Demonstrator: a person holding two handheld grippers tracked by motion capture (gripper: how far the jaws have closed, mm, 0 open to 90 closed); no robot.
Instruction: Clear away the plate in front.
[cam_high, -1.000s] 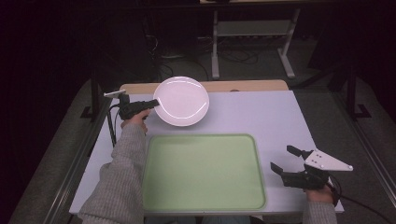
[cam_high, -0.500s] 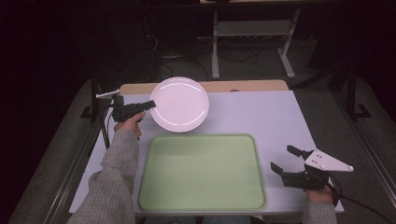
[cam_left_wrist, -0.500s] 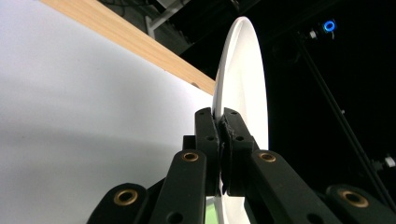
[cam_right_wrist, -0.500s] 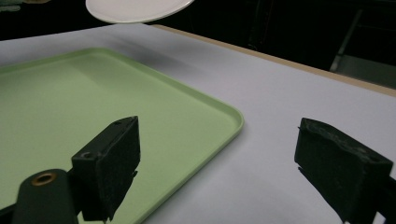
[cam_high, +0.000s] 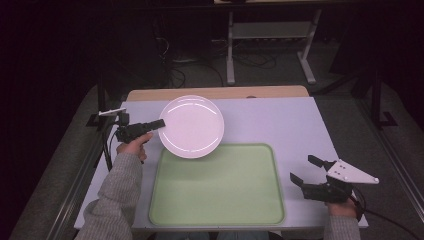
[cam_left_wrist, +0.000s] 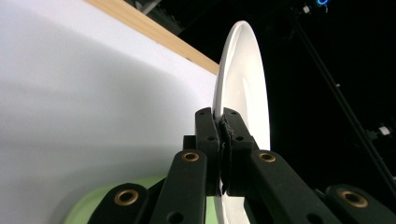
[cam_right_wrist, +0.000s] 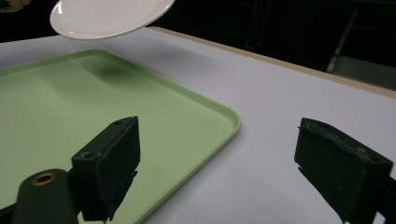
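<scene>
A round white plate (cam_high: 191, 126) hangs in the air over the far left corner of a light green tray (cam_high: 217, 185). My left gripper (cam_high: 159, 123) is shut on the plate's left rim, and in the left gripper view its jaws pinch the rim of the plate (cam_left_wrist: 243, 98), seen edge-on. My right gripper (cam_high: 303, 170) stands open at the table's near right, beside the tray's right edge. Its own view looks across the tray (cam_right_wrist: 93, 107) toward the raised plate (cam_right_wrist: 109, 17), with nothing between its fingers.
The white table (cam_high: 280, 125) has a wooden strip (cam_high: 215, 93) along its far edge. Beyond it stand a metal frame (cam_high: 270, 45) and cables on a dark floor. Metal rails run along both table sides.
The left gripper has carried the plate a little nearer and to the right, over the tray's far corner. The right gripper has stayed put, open.
</scene>
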